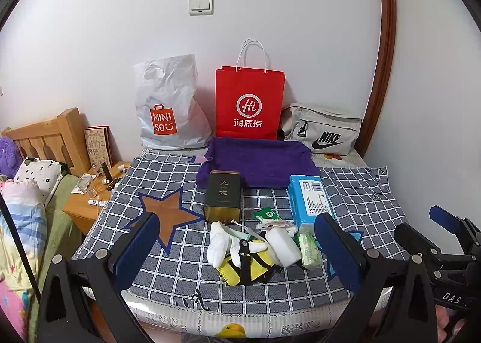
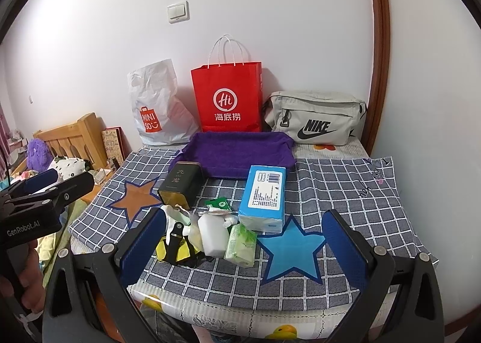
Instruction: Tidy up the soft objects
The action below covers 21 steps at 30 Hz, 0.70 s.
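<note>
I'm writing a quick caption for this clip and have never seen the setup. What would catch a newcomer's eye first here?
The bright red paper bag standing against the back wall, between a white plastic bag and a grey Nike pouch. In front of it lies a folded purple towel on the checked cloth, then a jumble of small things near the front edge, including a white glove and a blue tissue pack. Both grippers, left and right, are open.

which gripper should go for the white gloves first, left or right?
Left, probably. The white gloves lie between the open fingers of the left gripper, straight ahead. The right gripper, also open, frames the blue star and green tissue pack; the gloves sit behind its left finger.
</note>
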### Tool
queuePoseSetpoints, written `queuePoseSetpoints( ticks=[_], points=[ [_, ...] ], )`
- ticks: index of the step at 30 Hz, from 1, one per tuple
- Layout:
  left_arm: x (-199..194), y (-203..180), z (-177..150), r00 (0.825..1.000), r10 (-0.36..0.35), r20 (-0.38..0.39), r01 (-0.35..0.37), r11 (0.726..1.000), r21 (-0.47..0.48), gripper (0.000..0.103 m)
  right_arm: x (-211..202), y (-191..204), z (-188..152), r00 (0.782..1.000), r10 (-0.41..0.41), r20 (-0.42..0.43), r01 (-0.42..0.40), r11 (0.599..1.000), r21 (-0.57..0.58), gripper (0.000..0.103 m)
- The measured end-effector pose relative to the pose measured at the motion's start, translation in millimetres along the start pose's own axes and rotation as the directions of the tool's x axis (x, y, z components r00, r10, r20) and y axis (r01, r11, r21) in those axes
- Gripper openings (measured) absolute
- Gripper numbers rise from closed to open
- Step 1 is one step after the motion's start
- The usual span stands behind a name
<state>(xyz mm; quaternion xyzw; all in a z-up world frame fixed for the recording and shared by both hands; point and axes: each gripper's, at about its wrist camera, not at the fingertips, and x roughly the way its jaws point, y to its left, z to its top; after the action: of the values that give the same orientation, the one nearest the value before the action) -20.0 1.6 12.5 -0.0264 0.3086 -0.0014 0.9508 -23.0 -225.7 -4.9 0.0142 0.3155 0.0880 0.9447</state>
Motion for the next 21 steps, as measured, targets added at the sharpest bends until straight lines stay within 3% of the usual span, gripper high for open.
queuePoseSetpoints(
  ticks=[21],
  points=[
    [0.4, 0.9, 0.4, 1.000, -0.004, 0.009, 0.004, 1.000, 0.007, 0.103, 2.6, 0.7, -2.3, 1.000, 0.002, 0.001, -0.002, 1.000, -0.003, 0.102]
  ],
)
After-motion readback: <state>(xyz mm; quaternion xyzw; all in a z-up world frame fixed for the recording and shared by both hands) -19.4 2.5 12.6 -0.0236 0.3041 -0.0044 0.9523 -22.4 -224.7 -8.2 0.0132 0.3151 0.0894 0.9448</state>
